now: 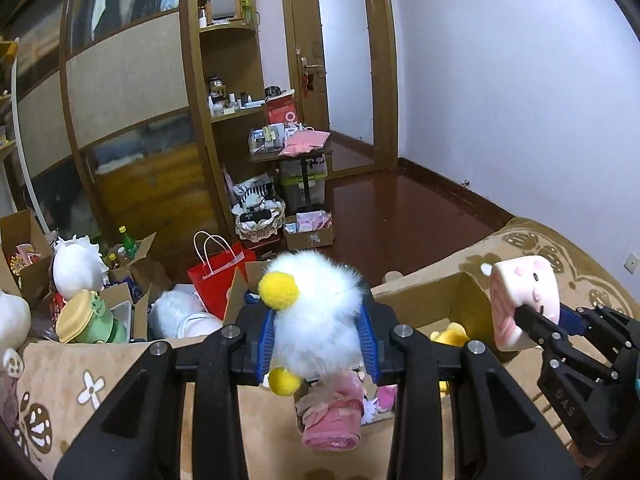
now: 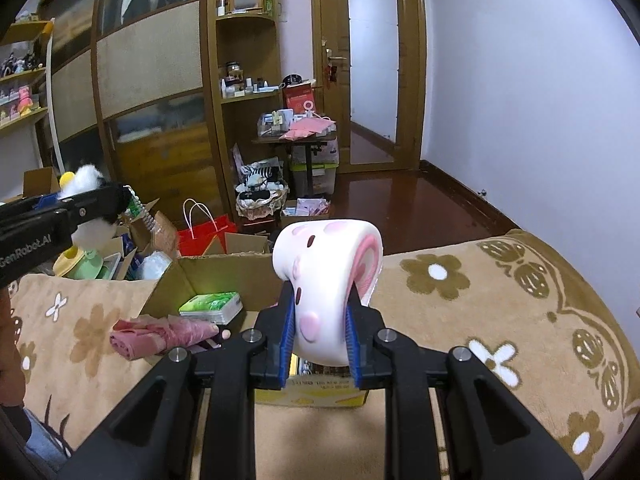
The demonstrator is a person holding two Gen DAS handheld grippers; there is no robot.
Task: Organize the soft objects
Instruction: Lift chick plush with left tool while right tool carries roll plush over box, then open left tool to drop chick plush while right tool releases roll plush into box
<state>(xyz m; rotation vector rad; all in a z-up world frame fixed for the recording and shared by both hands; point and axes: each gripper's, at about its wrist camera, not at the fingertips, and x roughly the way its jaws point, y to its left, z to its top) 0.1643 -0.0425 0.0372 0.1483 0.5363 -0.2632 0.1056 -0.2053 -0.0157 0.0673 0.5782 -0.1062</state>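
Item one: white fluffy plush [image 1: 316, 320] with yellow pompoms, pinched between the blue pads of the left hand-held gripper [image 1: 318, 332], held above the open cardboard box [image 1: 460, 300] that sits on the tan floral blanket [image 2: 500, 300]. Item two: pink-and-white squishy plush [image 2: 328, 280] with a small printed face, pinched and visibly squeezed by the right hand-held gripper [image 2: 322, 332], held over the near edge of the same box. Box contents on view: a pink rolled cloth [image 2: 160, 336], a green tissue pack [image 2: 212, 306], a yellow plush [image 1: 450, 336] partly hidden. Surroundings: red paper bag [image 1: 218, 272], further open cartons of toys at the left, wooden wardrobe and shelves behind. Step in hand, as judged: both soft toys are gripped and carried, neither yet deposited. Next move calls for bringing each toy over a free part of its destination, lowering it, then spreading the jaws; which container is meant cannot be told.
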